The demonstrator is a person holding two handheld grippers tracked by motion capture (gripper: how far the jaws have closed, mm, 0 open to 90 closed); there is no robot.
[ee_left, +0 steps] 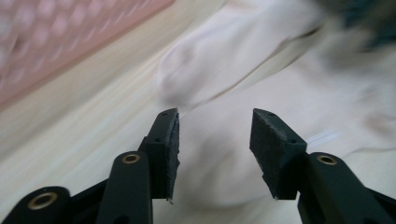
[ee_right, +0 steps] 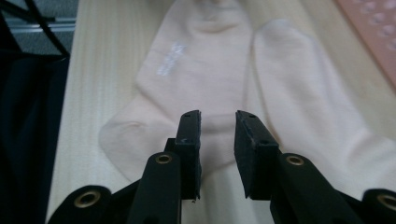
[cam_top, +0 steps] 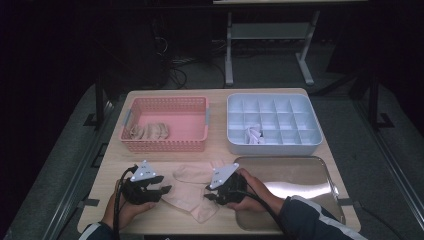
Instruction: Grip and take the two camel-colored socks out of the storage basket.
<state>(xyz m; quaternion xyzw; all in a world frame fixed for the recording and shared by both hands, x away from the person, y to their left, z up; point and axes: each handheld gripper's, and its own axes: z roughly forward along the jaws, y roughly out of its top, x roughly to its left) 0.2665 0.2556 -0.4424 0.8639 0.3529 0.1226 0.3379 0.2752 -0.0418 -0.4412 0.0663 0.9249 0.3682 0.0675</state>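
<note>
Socks (cam_top: pixel 192 192) lie flat on the table (cam_top: pixel 110 165), between pink basket (cam_top: pixel 165 125) and near edge. Left gripper (cam_top: pixel 165 190) gapes over them, gripping nothing; right gripper (ee_right: pixel 217 140) hovers, jaws narrow, empty.

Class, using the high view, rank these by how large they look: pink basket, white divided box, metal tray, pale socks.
1. metal tray
2. white divided box and pink basket: look alike, unranked
3. pale socks
</note>
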